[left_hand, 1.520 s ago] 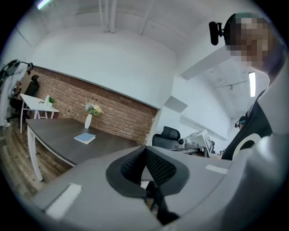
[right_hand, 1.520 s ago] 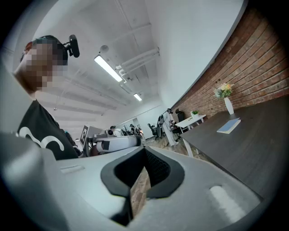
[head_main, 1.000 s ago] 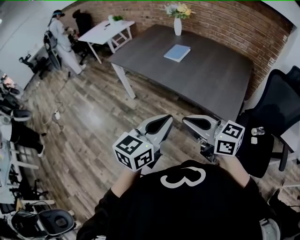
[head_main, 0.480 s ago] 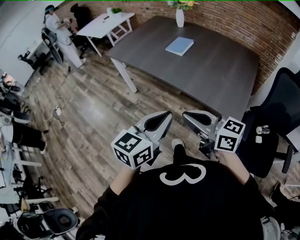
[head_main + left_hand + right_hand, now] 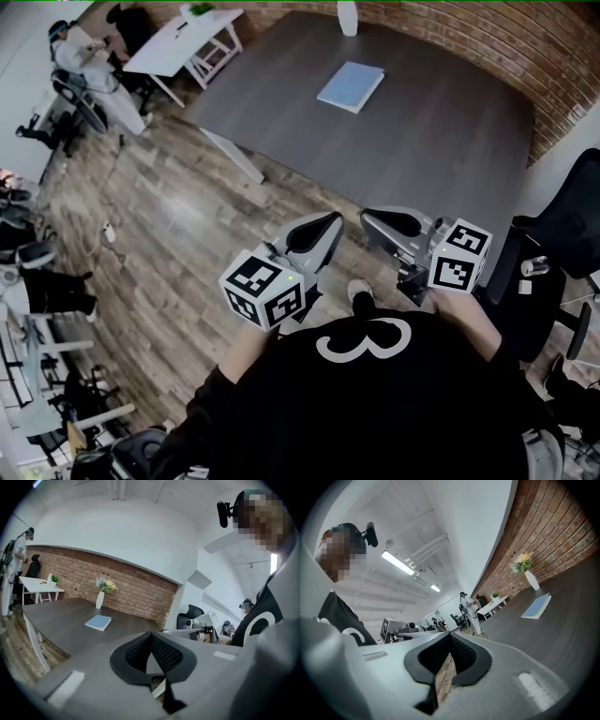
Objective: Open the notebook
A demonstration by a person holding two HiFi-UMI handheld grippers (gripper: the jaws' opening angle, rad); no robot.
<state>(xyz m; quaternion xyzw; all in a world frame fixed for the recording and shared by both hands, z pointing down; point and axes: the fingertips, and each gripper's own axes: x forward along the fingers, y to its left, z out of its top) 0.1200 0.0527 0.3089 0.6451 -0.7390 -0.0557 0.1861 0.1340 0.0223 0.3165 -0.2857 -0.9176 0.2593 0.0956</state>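
Observation:
A light blue notebook (image 5: 351,86) lies closed on the far part of a dark grey table (image 5: 431,141). It also shows in the left gripper view as the notebook (image 5: 98,622) and in the right gripper view as the notebook (image 5: 536,606). Both grippers are held side by side in front of my chest, over the wooden floor and short of the table's near edge. The left gripper (image 5: 328,228) is shut with nothing in it, its pads (image 5: 161,651) meeting at the tip. The right gripper (image 5: 371,221) is likewise shut and empty, its pads (image 5: 461,656) touching.
A white vase with flowers (image 5: 348,17) stands behind the notebook, against the brick wall. A black office chair (image 5: 562,234) is at the table's right end. A white table (image 5: 183,42) and a person (image 5: 75,52) are at the far left.
Both grippers and I have come forward toward the dark table, which now sits closer and larger in the head view. Both grippers stay shut.

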